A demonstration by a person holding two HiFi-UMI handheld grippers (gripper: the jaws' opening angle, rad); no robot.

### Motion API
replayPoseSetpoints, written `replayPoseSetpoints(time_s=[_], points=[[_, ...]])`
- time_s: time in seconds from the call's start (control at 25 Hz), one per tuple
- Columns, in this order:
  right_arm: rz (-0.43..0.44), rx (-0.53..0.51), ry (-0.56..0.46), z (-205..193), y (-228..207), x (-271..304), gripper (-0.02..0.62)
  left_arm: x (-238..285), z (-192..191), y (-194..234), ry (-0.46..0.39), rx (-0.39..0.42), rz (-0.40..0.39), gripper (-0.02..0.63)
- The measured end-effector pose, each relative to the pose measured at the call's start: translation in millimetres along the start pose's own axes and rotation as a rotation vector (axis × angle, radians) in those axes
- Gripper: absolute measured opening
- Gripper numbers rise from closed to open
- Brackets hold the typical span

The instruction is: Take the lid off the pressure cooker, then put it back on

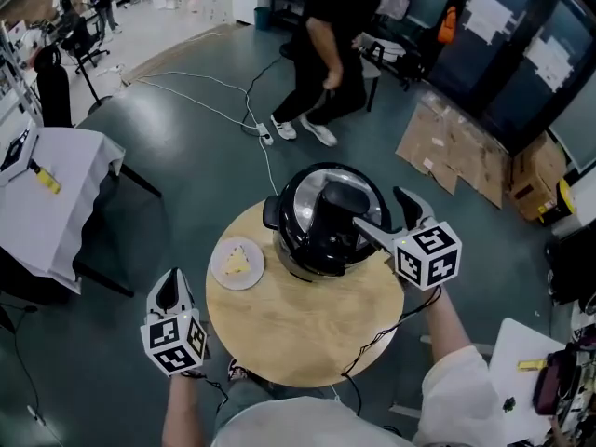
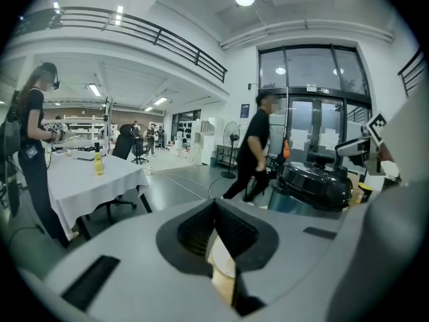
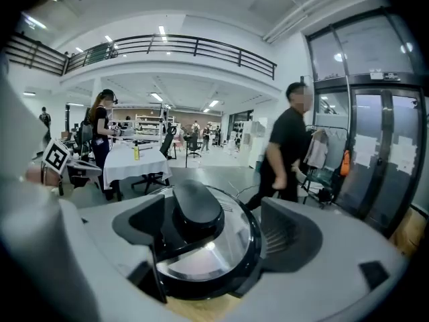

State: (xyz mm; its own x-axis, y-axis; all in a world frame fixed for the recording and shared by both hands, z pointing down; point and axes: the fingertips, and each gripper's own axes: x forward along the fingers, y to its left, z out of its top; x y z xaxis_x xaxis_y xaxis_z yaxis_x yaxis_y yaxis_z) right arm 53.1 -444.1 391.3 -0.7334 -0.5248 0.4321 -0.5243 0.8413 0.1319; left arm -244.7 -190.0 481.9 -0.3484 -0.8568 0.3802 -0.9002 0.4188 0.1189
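Observation:
A pressure cooker (image 1: 296, 250) stands on a round wooden table (image 1: 307, 329), with its black lid (image 1: 300, 203) and bulky lid handle (image 1: 337, 205) on top. My right gripper (image 1: 380, 209) is open at the cooker's right side, one finger over the lid's rim. In the right gripper view the lid handle (image 3: 194, 213) lies between the spread fingers (image 3: 288, 237) of the right gripper (image 3: 214, 230), which do not touch it. My left gripper (image 1: 170, 285) hangs off the table's left edge, jaws together and empty. From the left gripper (image 2: 216, 210) the cooker (image 2: 315, 186) shows far right.
A white plate (image 1: 223, 270) with a yellow wedge of food sits on the table left of the cooker. A person (image 1: 326, 54) walks past behind the table. A white-clothed table (image 1: 56, 203) stands at left, cables cross the floor, and cardboard (image 1: 456, 147) lies at right.

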Motion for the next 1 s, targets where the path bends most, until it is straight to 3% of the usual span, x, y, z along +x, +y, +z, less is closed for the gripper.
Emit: replayPoseSetpoints(time_s=[0.6,1.0], points=[[0.236,-0.109,0.076,-8,22,48,0.437,-8,-10,11,0.01,-0.043,0.1,-0.005],[0.299,-0.13,0.096,-9,30,58,0.348,-8,-17,9,0.023,-0.065,0.108,-0.005]])
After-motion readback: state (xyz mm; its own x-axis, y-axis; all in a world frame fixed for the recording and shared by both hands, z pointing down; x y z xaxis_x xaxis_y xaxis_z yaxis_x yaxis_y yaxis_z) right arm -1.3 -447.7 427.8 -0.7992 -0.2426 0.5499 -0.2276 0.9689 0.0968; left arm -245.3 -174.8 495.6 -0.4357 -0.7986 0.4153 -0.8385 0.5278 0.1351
